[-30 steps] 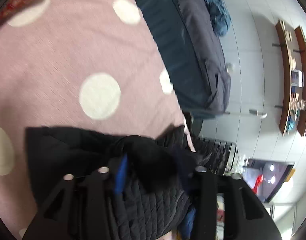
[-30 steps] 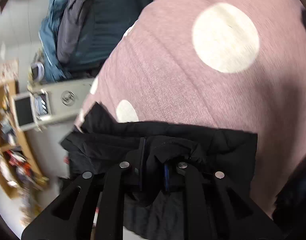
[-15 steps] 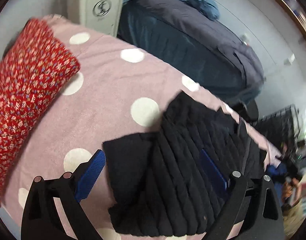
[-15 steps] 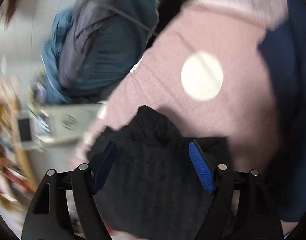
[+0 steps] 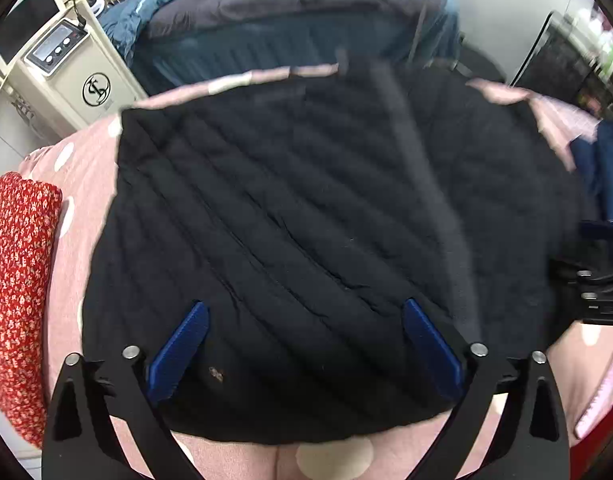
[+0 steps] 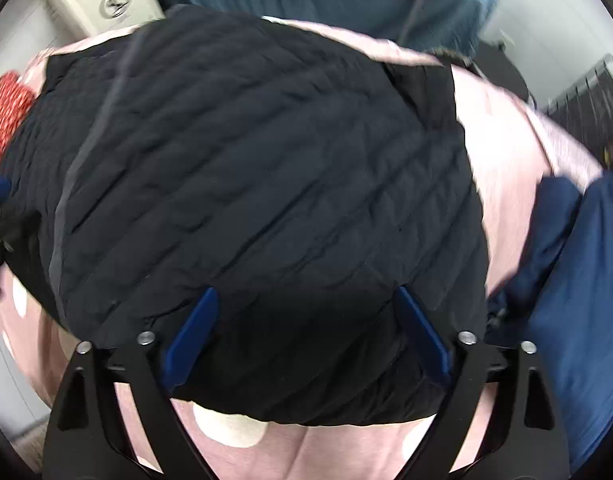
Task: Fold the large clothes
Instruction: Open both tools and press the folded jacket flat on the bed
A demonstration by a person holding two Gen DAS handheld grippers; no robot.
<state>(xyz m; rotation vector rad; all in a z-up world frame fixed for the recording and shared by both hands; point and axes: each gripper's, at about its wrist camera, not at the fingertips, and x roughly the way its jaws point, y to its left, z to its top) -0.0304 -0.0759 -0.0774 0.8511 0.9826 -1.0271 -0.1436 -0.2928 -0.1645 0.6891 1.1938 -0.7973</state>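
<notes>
A: Start with the left tongs (image 5: 302, 340). How do they stand?

B: Their jaws are spread wide and still opening. The blue pads (image 5: 178, 350) hang over the black quilted jacket (image 5: 306, 220) and press on nothing; the cloth shows between them but is not gripped.

A: And the right tongs (image 6: 306, 324)?

B: The same. Jaws far apart and opening, blue fingertips (image 6: 422, 336) poised over the near part of the jacket (image 6: 266, 184), nothing pinched between them.

A: Where does the jacket lie?

B: Spread flat on the pink bedspread with white dots (image 5: 82, 184), filling most of both views. Its near hem lies just ahead of the tongs, with a white dot (image 5: 334, 458) of the cover showing below it. Both views are somewhat blurred.

A: What lies around it?

B: To the left, a red floral cloth (image 5: 18, 280) at the edge of the bedspread, close to the jacket's side. To the right, a dark blue garment (image 6: 574, 280) on the cover, beside the jacket's right edge. In the left view the other tool (image 5: 602, 292) juts in at the right margin.

A: Farther off?

B: Beyond the far edge, a teal sofa with grey and blue covers heaped on it (image 5: 290, 20), and a cream machine with a round logo (image 5: 70, 76) at the far left.
</notes>
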